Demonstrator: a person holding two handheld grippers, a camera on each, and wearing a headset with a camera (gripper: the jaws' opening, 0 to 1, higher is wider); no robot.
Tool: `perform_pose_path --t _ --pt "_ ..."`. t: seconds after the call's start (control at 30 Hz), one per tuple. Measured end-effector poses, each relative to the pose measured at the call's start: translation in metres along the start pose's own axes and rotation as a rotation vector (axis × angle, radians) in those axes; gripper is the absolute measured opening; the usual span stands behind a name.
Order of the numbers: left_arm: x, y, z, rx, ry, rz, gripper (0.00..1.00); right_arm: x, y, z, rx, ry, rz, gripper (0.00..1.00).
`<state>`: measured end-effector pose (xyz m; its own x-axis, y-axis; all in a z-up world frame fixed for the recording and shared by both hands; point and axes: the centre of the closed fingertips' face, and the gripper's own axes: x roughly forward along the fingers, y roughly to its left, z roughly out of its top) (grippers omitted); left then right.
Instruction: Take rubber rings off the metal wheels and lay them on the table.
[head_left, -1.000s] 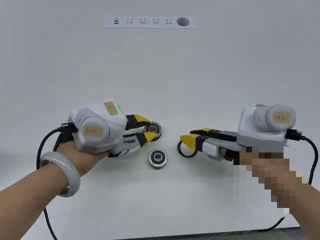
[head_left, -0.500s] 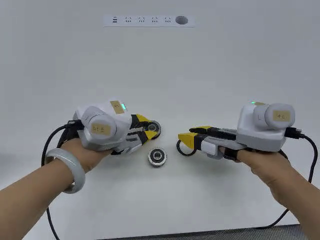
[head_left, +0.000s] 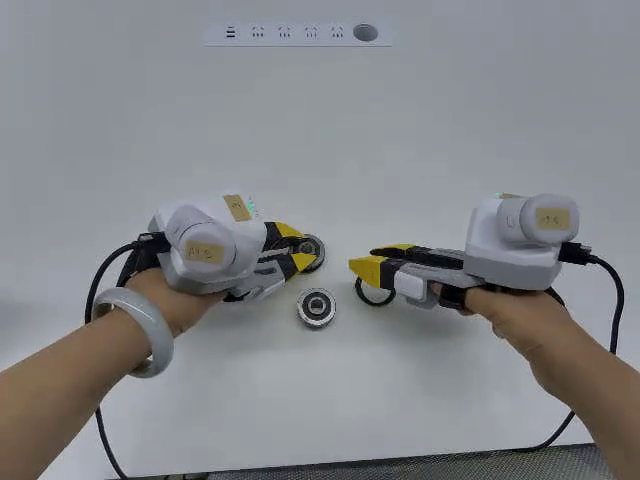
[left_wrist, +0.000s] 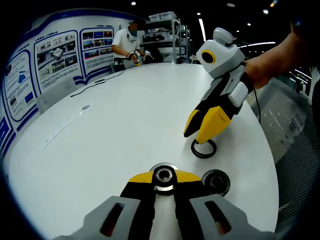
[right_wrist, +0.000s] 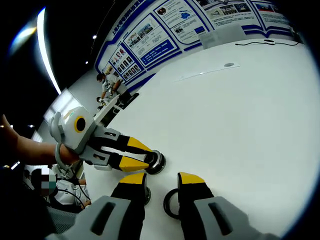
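Note:
My left gripper (head_left: 294, 258) is shut on a metal wheel (head_left: 310, 250) that rests on the white table (head_left: 400, 150); its yellow tips clamp that wheel (left_wrist: 164, 177) from both sides. A second wheel (head_left: 317, 307) with its black rubber ring on lies loose just in front, the same wheel (left_wrist: 216, 181) sitting right of my jaws. A bare black rubber ring (head_left: 372, 292) lies flat on the table under the tips of my right gripper (head_left: 362, 268). The right gripper (right_wrist: 161, 180) stands open with a gap between its fingers, and the ring (right_wrist: 169, 202) is partly hidden behind one.
A white power strip (head_left: 298, 34) lies at the table's far edge. Black cables trail from both grippers over the near edge. People stand at another bench (left_wrist: 130, 42) beyond the table.
My right gripper has edged left toward the wheels, its tips over the ring on the table. The left gripper keeps its hold on the wheel.

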<state>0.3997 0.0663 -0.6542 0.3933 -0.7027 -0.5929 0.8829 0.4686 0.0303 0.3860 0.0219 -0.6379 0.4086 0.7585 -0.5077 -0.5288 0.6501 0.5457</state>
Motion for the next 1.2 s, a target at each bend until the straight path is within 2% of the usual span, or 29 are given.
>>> perform_pose_path --t 0.3,0.53,0.77,0.97,1.2 --pt "-0.001 0.0 0.001 -0.009 -0.002 0.008 0.13 0.018 0.008 0.002 0.042 0.01 0.032 0.26" --pt "-0.002 -0.001 0.002 -0.007 -0.004 0.007 0.13 0.03 0.005 -0.001 0.139 0.022 0.067 0.26" --pt "-0.003 -0.001 0.001 -0.009 -0.005 0.007 0.13 0.034 0.006 0.002 0.228 0.017 0.096 0.25" --pt "-0.003 -0.001 0.001 -0.011 -0.006 0.009 0.13 0.04 0.005 -0.003 0.275 0.052 0.106 0.25" --pt "-0.003 0.0 0.001 -0.014 -0.006 0.01 0.13 0.043 0.005 -0.003 0.315 0.052 0.113 0.24"
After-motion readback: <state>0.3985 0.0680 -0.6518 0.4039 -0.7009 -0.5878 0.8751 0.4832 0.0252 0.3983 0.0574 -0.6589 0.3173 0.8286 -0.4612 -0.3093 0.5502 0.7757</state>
